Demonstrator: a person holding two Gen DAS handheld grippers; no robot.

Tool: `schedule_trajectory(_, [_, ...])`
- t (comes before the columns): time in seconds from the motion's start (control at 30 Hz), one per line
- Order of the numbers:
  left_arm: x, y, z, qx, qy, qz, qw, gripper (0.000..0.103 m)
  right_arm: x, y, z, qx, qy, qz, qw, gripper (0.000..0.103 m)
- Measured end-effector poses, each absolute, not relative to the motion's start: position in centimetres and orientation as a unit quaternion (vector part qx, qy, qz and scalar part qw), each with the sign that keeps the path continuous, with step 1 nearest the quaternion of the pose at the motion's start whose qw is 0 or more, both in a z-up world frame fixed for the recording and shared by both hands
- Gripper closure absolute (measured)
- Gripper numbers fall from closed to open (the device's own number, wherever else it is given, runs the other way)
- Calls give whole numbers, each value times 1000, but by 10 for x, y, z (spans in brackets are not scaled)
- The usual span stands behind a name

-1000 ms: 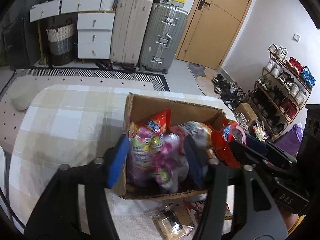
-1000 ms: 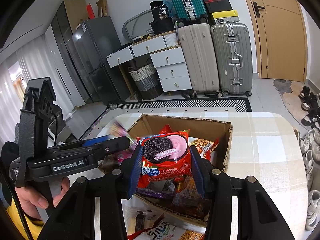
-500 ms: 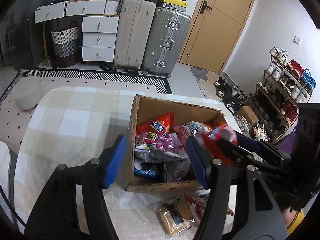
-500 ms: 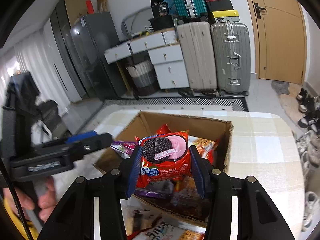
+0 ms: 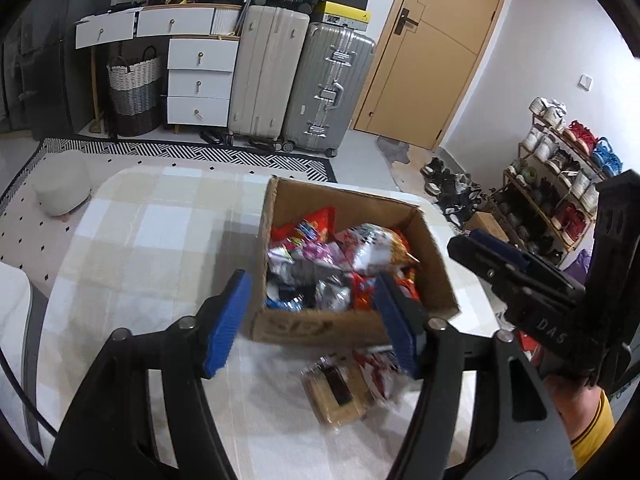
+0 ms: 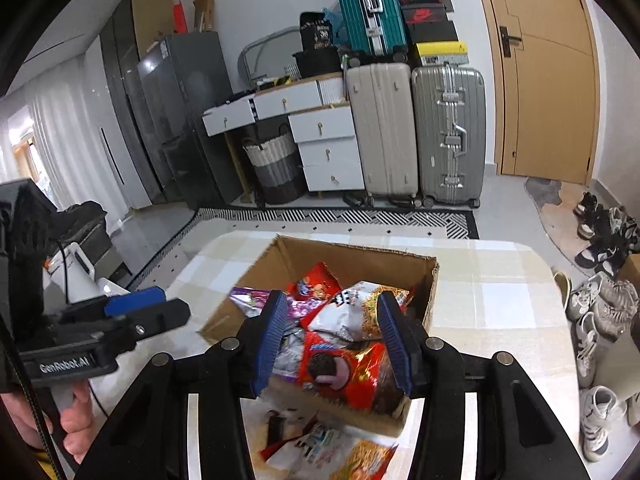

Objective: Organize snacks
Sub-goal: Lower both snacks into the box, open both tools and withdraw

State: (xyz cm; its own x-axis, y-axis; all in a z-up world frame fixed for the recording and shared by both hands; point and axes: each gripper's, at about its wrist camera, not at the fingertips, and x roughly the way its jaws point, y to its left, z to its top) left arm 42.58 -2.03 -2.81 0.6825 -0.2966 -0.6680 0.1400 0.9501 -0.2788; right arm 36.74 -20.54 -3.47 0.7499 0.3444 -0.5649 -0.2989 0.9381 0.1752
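Note:
A cardboard box (image 5: 436,264) (image 6: 352,256) full of snack packets sits on the checked tablecloth. My left gripper (image 5: 310,324) hovers over the box's near wall, its jaws opening with nothing between them; it also shows at the left of the right wrist view (image 6: 136,312). My right gripper (image 6: 334,344) hangs above the near end of the box, jaws opening slightly. The red Oreo packet (image 6: 340,372) lies loose on the pile below its pads. In the left wrist view the right gripper (image 5: 480,248) reaches in from the right.
Loose packets lie on the table in front of the box: a brown one (image 5: 336,392) and red and orange ones (image 6: 320,444). The table (image 6: 500,300) ends close to the right, above shoes on the floor. Suitcases and drawers stand behind.
The right gripper let go of the Oreo packet, which now lies in the box. The left gripper released a colourful packet into the box, drew back and up, and its jaws widened.

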Motion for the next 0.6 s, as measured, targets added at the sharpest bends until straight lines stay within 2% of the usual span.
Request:
schedule_trajectory(0.03, [419,-22,-25,-103,378,-121,912,34,361,-205,-31,36,306,173,936,54])
schedule_trajectory(0.1, [402,-23,-19,-101,374,-126,913,34,343,-205,-22,34,300,177,937,52])
schedule_trajectory(0.17, [383,-23,-13,-101,368,-130,915,34,325,-204,-14,29,292,178,939,47])
schedule_trajectory(0.23, [365,-23,-8,-103,363,-132,917,33,307,-202,-7,29,281,180,942,37])
schedule_trajectory(0.3, [344,-22,-3,-106,356,-132,919,29,286,-202,-2,32,271,181,945,33])
schedule_trajectory(0.47, [295,-20,9,-105,339,-127,926,25,236,-196,6,38,256,188,947,32])
schedule_trajectory(0.6, [252,-13,15,-113,327,-122,930,23,187,-190,10,36,233,189,953,21])
